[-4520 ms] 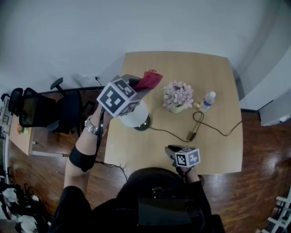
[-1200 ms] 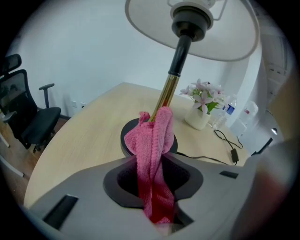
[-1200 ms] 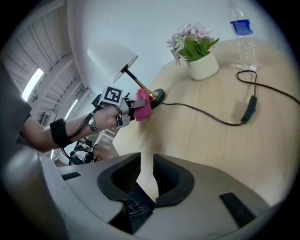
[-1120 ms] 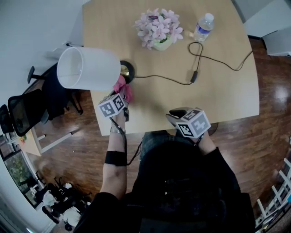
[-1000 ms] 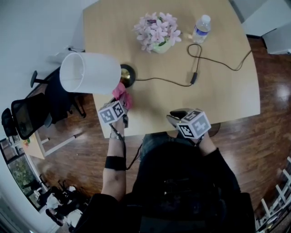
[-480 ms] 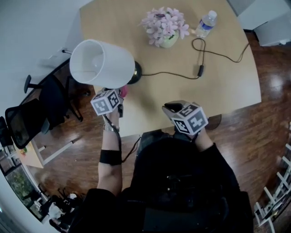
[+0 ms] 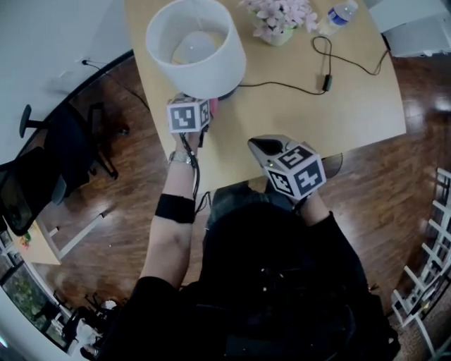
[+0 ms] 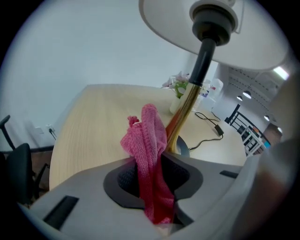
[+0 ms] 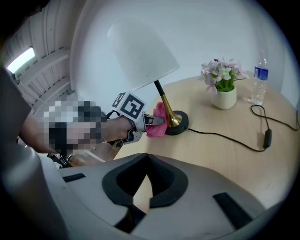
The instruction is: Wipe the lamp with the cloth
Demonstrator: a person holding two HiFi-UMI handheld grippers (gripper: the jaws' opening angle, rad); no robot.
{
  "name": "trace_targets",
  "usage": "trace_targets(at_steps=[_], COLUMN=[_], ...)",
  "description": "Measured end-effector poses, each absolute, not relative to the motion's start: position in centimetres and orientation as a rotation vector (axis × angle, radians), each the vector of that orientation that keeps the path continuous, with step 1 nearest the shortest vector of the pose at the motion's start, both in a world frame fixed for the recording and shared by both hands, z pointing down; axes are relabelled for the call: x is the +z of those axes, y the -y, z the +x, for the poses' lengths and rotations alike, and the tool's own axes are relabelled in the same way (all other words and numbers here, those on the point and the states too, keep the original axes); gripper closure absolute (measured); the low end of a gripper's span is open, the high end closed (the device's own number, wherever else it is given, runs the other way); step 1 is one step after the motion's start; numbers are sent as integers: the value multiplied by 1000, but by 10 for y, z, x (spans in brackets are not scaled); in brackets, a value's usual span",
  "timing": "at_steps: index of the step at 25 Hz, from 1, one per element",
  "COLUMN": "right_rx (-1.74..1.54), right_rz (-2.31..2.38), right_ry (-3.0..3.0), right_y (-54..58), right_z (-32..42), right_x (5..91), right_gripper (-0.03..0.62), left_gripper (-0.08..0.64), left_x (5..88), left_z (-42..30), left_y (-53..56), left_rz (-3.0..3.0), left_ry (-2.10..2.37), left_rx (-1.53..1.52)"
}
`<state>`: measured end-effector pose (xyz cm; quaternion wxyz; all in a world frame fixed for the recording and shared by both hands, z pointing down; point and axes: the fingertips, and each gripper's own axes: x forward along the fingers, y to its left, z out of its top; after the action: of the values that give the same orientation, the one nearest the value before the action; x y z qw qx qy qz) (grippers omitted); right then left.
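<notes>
The lamp has a white shade [image 7: 196, 39], a black and brass stem [image 8: 186, 112] and a dark round base [image 9: 178, 123], and stands near the table's left front edge. My left gripper [image 7: 210, 107] is shut on a pink cloth [image 8: 149, 150]. The cloth sticks up between the jaws, right beside the brass stem and under the shade; I cannot tell whether it touches the stem. The right gripper view shows the same cloth [image 9: 158, 124] by the base. My right gripper [image 7: 258, 145] hangs off the table's front edge, shut, with nothing in it.
A vase of pink flowers [image 7: 280, 14] and a water bottle [image 7: 340, 13] stand at the back of the wooden table [image 7: 352, 106]. The lamp's black cord with its switch [image 7: 325, 81] runs across the table. An office chair [image 7: 49, 162] stands on the floor at left.
The view has swung over the lamp, so the shade is seen from above. My left gripper has moved with the cloth in under the shade, toward the stem. My right gripper has shifted along the table's front edge.
</notes>
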<state>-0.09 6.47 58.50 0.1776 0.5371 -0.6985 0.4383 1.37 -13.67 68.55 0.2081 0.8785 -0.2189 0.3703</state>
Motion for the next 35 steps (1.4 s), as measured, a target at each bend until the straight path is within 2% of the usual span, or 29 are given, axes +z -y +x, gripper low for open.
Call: trace_targets(at_steps=[7,14,23,27,35], right_rx=[1254,1238,1418,1491,1536], right_rz=[1533,1611,1668,1633,1682], right_ry=[1969,2021,2021,2068,2135], right_y=[-84,-93,-139,-142,-118], right_z=[-22,-17,-12,-21,-18], right_x=[585,569,597,609,618], right_gripper=[589,589,589,589,589], left_gripper=[451,452,449,449,449], left_x=[689,705,669,696,698], left_z=[8,30,61,56,35], left_y=[120,53,77,73,83], left_rz=[2477,2436,2417,2385,2547], left_ry=[579,488,896,854,709], left_rx=[1105,1187,876,1023,1243])
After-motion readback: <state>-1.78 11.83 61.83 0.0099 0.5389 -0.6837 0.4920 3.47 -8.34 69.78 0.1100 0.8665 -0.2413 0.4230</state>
